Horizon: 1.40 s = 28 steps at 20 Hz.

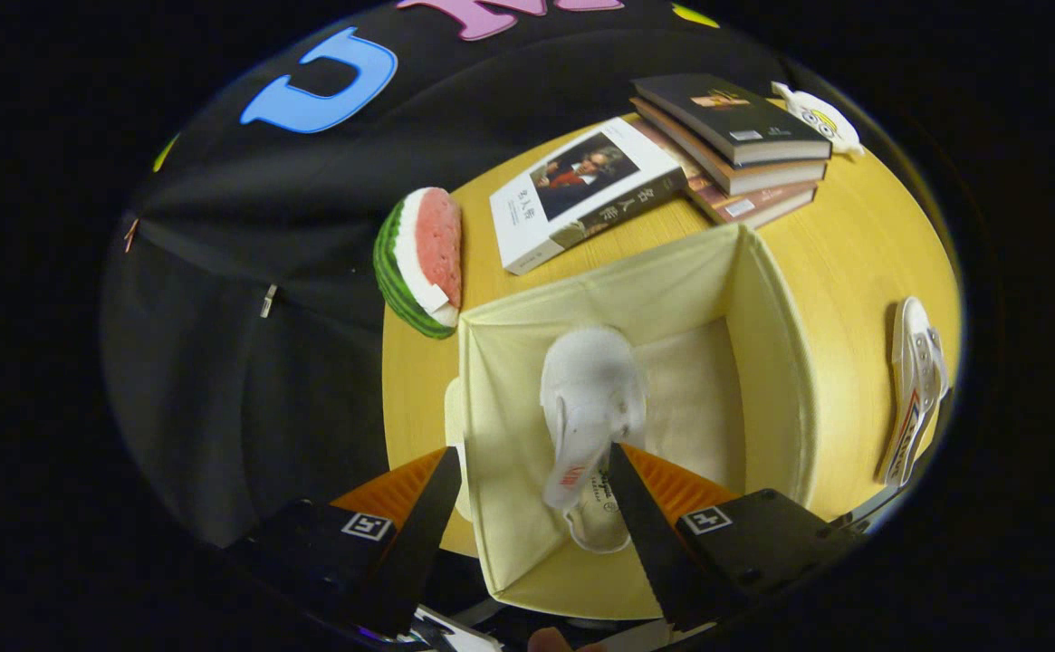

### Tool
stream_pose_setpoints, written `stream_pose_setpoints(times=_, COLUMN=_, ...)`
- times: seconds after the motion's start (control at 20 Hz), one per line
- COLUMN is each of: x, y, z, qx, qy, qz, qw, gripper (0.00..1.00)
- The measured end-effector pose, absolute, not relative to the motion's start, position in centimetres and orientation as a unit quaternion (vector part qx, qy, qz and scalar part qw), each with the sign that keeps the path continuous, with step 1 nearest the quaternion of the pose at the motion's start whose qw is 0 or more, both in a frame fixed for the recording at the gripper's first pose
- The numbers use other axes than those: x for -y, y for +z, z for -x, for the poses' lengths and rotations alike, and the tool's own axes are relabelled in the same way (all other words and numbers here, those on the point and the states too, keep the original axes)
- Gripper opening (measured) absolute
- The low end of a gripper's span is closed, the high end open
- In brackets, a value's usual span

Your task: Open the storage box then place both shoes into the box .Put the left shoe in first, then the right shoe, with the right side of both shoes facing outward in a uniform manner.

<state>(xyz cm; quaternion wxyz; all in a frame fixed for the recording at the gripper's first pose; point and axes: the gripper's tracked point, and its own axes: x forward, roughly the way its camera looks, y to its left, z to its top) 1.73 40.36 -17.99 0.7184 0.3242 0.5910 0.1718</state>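
Note:
The cream fabric storage box (767, 362) stands open on the yellow table, directly below my fingers. One white shoe (586, 398) is inside it, toe pointing away from me and heel toward me, slightly blurred. My gripper (532, 457) is open above the box's near side. The shoe's heel lies close to the right finger (636, 507), while the left finger (427, 516) stands apart from it over the box's left wall. The other white shoe (915, 389) lies on its side on the table to the right of the box.
A watermelon-slice toy (420, 263) leans at the table's left edge beyond the box. A white book (581, 190) and a stack of books (735, 145) lie behind the box, with a small yellow-and-white toy (821, 116) past the stack. The table (853, 254) ends just beyond the second shoe.

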Motion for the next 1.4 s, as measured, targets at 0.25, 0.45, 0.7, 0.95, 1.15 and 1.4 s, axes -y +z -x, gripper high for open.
stream_pose_setpoints(times=0.25, x=-34.8, y=-13.9, z=-2.4, qx=-0.534, qy=0.199, qz=-0.312, qw=0.76, gripper=0.99)
stream_pose_setpoints(times=0.45, x=-27.4, y=-13.1, z=-1.4, qx=-0.505, qy=0.183, qz=-0.292, qw=0.792, gripper=0.99)
stream_pose_setpoints(times=0.7, x=-17.5, y=-15.1, z=1.9, qx=-0.48, qy=0.136, qz=-0.238, qw=0.834, gripper=0.99)
stream_pose_setpoints(times=0.95, x=-8.1, y=-21.3, z=5.5, qx=-0.485, qy=0.077, qz=-0.185, qw=0.851, gripper=0.99)
stream_pose_setpoints(times=1.15, x=-3.5, y=-27.0, z=9.2, qx=-0.513, qy=0.063, qz=-0.125, qw=0.847, gripper=0.99)
stream_pose_setpoints(times=1.4, x=-2.8, y=-33.5, z=13.4, qx=-0.569, qy=0.063, qz=-0.12, qw=0.811, gripper=0.99)
